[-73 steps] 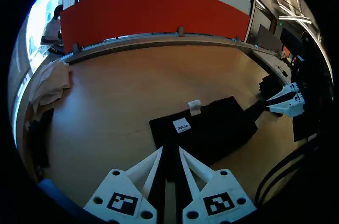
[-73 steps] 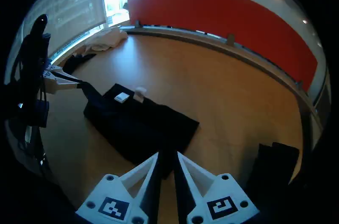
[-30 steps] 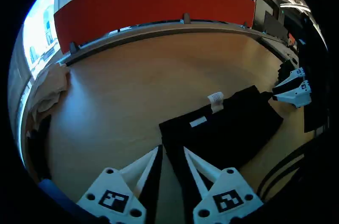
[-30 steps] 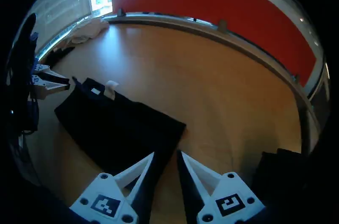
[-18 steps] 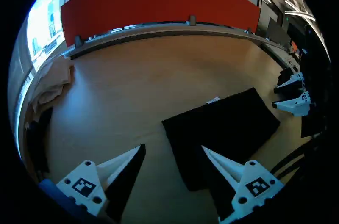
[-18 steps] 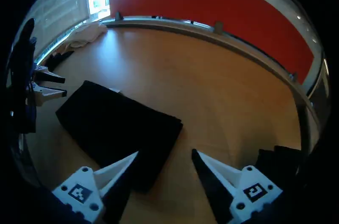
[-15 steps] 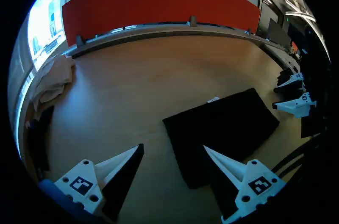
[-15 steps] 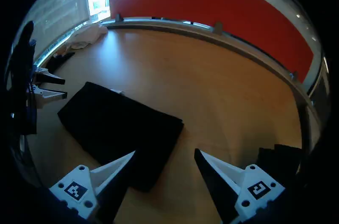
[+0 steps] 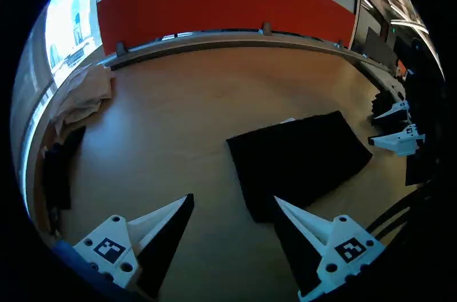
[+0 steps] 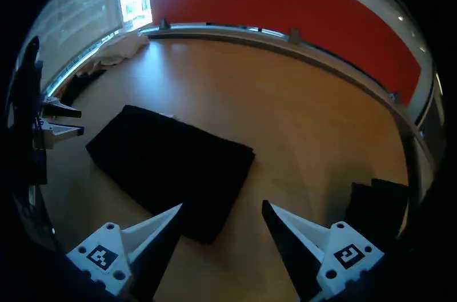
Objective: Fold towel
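Alignment is what the next fold seems to call for: each gripper should close on a corner through every layer, and both should lift together so the edges meet squarely. Left gripper (image 9: 232,197) and right gripper (image 10: 223,204) are both spread wide and hold nothing. The black towel (image 9: 297,156) lies flat on the wooden table (image 9: 171,108), ahead and right of the left gripper's fingers and ahead and left of the right gripper's, its near edge just by the fingertips.

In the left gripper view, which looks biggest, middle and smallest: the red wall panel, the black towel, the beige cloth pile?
1. red panel
2. black towel
3. beige cloth pile
The panel stands farthest off, so its lead is safe.
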### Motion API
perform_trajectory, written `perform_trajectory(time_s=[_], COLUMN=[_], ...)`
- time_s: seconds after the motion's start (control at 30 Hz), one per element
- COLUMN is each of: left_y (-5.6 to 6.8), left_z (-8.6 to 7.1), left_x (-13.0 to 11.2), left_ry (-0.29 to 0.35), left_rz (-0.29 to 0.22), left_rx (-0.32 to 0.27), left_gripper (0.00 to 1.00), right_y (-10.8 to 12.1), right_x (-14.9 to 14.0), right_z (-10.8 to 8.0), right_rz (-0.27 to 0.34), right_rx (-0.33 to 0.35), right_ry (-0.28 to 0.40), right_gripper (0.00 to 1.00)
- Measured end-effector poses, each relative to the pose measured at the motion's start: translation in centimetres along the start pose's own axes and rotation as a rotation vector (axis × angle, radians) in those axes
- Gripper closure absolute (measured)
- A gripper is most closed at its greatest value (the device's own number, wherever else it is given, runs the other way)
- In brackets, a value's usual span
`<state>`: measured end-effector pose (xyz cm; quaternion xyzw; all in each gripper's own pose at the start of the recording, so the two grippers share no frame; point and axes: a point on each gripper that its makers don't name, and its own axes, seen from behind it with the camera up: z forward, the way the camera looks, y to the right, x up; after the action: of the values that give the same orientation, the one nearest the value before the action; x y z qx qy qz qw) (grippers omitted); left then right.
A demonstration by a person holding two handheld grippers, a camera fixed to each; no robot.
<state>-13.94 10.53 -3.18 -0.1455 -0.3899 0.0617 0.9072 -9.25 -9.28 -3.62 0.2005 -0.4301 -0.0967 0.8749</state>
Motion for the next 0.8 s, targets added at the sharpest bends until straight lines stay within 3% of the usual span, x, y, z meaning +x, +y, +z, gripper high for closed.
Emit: perform_trajectory(time_s=[0.37, 0.8], left_y=[-0.4, -1.2], left_z=[-3.7, -6.0], left_x=[-3.7, -5.8], left_ry=[-0.011, -0.013], left_rz=[-0.046, -0.094], left_rx=[0.036, 0.071], left_gripper=[0.07, 0.07], right_y=[-1.1, -1.6], right_x=[-1.4, -2.1], right_z=[-1.2, -0.4], right_rz=[-0.014, -0.057], right_rx=[0.01, 0.036], right_ry=[0.001, -0.019], right_gripper=[0.02, 0.02])
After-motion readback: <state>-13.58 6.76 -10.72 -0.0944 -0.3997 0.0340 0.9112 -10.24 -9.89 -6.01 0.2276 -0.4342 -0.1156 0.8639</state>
